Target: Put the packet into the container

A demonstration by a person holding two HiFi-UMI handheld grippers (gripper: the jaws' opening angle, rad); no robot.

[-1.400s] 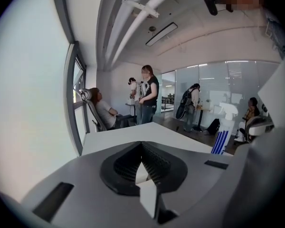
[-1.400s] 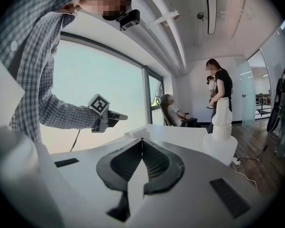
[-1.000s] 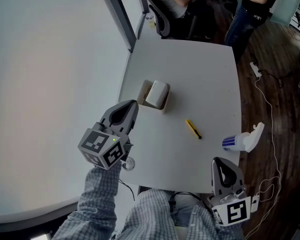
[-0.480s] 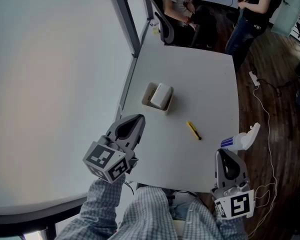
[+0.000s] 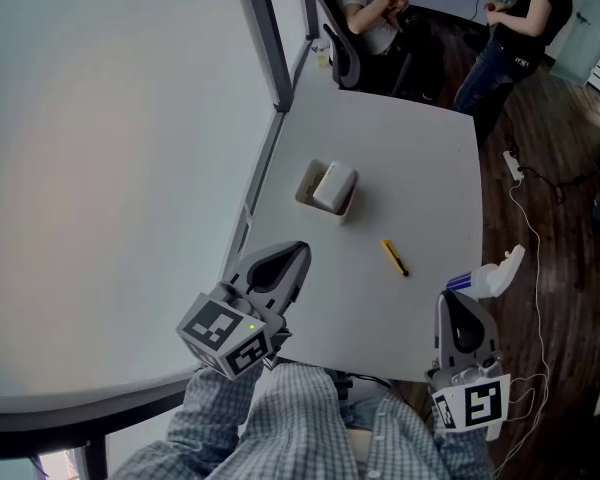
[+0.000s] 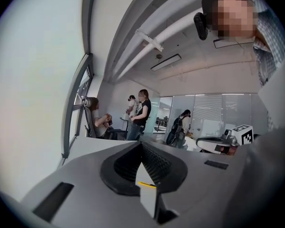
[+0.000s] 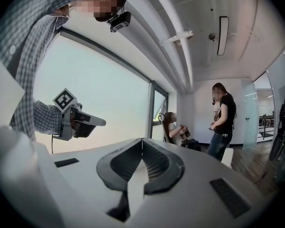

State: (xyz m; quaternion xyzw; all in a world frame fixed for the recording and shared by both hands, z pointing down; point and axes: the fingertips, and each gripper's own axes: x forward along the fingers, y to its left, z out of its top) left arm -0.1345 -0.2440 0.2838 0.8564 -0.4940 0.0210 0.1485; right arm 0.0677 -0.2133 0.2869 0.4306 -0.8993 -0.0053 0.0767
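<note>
The packet [image 5: 335,185] sits upright inside the container [image 5: 308,185] in the middle of the white table [image 5: 410,148], its top showing above the rim, so the placing looks done and what remains is a clean finish. Both grippers hang at the near edge of the table, well apart from the container: the left gripper [image 5: 292,260] has its jaws pressed together with nothing between them, and the right gripper [image 5: 458,308] is closed and empty too. To end well, I would keep both tools low and quiet on the person's side and not reach back over the container, since a nudge could tip the packet out. The right side needs the most care, with a yellow pen [image 5: 395,258] lying ahead of that gripper and a spray bottle [image 5: 492,278] just beside it at the table's edge.
</note>
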